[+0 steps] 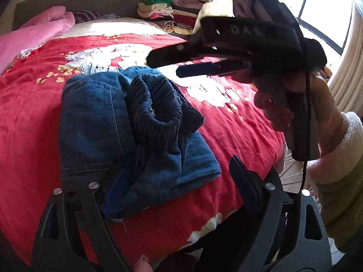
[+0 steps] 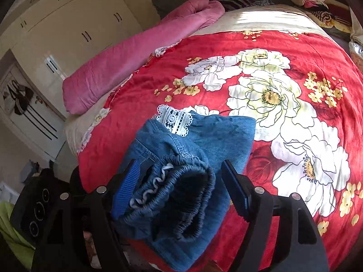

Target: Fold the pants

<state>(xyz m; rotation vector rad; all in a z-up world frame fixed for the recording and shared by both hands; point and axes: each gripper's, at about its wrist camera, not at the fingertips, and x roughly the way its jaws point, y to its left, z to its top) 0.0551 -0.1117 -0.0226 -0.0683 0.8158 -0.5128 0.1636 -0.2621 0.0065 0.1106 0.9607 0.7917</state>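
Blue denim pants (image 1: 136,124) lie folded in a thick bundle on the red floral blanket (image 1: 34,124), elastic waistband (image 1: 158,108) on top. My left gripper (image 1: 168,181) is open. The bundle's near edge lies between its fingers, with the left finger (image 1: 93,195) against the denim. In the right wrist view the pants (image 2: 204,136) show white lace trim (image 2: 174,117). My right gripper (image 2: 181,181) is open around the rolled waistband (image 2: 181,195), and its right pad (image 2: 233,188) stands clear of the cloth. The right gripper (image 1: 168,66), held by a hand, also hovers beyond the bundle in the left wrist view.
A pink quilt (image 2: 127,63) lies along the bed's left side. Stacked folded clothes (image 1: 163,11) sit at the back by the headboard. A bright window (image 1: 324,11) is on the right, and a cream wardrobe (image 2: 68,22) on the left. The bed's near edge (image 1: 204,231) is just below my grippers.
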